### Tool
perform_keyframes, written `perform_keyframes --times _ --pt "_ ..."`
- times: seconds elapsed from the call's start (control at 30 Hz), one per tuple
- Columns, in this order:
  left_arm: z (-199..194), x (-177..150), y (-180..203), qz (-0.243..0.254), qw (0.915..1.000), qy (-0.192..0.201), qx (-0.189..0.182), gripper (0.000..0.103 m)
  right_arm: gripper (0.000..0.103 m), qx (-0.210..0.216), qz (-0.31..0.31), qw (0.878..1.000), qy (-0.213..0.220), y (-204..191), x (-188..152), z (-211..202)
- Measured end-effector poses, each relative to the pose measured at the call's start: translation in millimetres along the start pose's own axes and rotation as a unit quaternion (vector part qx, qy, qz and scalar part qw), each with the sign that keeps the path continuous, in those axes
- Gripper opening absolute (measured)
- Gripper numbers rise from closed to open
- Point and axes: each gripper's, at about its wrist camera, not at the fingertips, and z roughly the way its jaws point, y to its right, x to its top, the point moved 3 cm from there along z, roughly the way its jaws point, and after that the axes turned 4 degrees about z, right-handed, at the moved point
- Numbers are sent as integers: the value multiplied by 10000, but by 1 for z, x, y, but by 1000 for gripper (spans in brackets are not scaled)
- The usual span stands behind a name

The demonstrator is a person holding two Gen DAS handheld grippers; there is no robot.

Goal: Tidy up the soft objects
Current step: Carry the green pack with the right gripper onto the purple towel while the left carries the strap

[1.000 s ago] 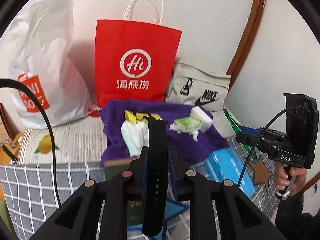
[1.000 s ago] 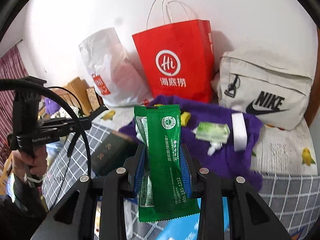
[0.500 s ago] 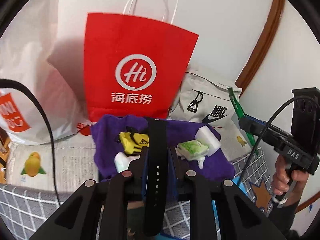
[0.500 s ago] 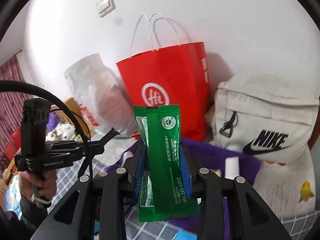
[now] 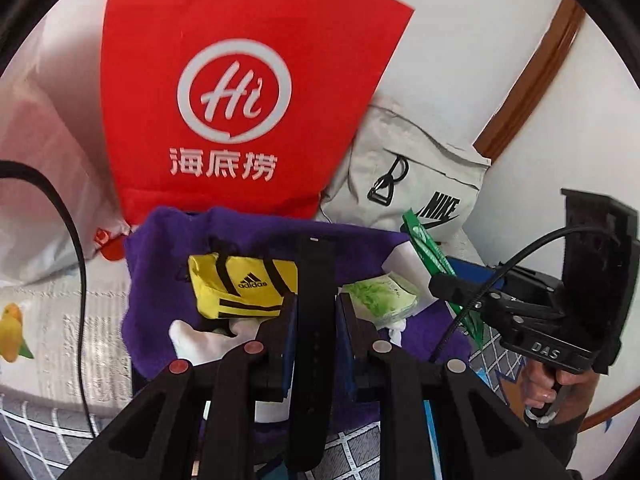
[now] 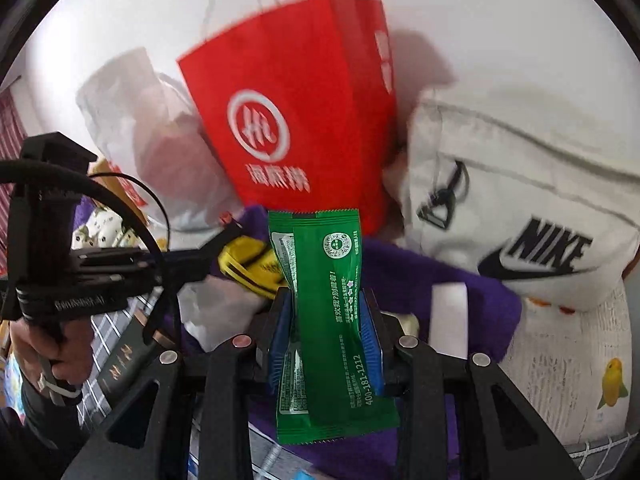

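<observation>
Strap [image 5: 314, 320], black with small holes, stands upright between the fingers of the left tool [image 5: 316, 312], which is clamped on its middle. The right tool [image 6: 326, 320] grips a green packet [image 6: 332, 320] the same way, the packet upright and sticking out above and below the blue pads. Both tools hang over a purple towel [image 5: 256, 240] spread on the bed near its back edge. On the towel lie a yellow pouch [image 5: 240, 284], a green tissue pack [image 5: 380, 296], a white block [image 6: 448, 320] and a white cloth [image 5: 200, 340]. Behind the towel, against the wall, stand a red paper bag [image 5: 240, 100], a beige bag [image 6: 520, 200] and a white plastic bag [image 6: 132, 132]. A dark box [image 6: 124, 364] lies on the checked cover at the bed's front.
</observation>
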Motion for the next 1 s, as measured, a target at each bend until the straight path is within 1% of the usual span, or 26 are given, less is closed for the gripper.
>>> perform_keyframes --times 0.13,0.23,0.33,0.5,0.57,0.67,0.7,0.8,0.9,1.0 --pt "4 -2 0 -32 10000 10 -53 18 34 -35 202 9993 -320 26 -8 11" --pt "7 -2 -1 -46 10000 6 -6 18 34 -90 462 9977 -478 47 -13 16" --pt "11 -4 -4 -82 10000 -51 -1 18 34 -191 487 9970 -564 58 -17 15" --pt "15 -6 -3 -80 9999 -88 -38 18 34 -117 356 9975 -593 63 -22 10" --pt "17 -7 -3 -67 9999 -90 -21 18 34 -116 406 9969 -661 64 -23 15" --pt "19 -7 -5 -135 9999 -81 -42 18 34 -149 289 9961 -814 59 -27 25" --pt "20 -7 -6 -161 9998 -67 -74 18 34 -198 254 9958 -862 58 -28 28" --pt "20 -6 -8 -256 9996 -11 -105 18 38 -59 221 9956 -904 54 -29 33" --pt "24 -7 -10 -310 9995 -28 -66 18 40 -121 35 9955 -939 46 -30 37" --pt "29 -8 -10 -376 9992 -39 -140 18 42 -111 -75 9953 -960 42 -30 37"
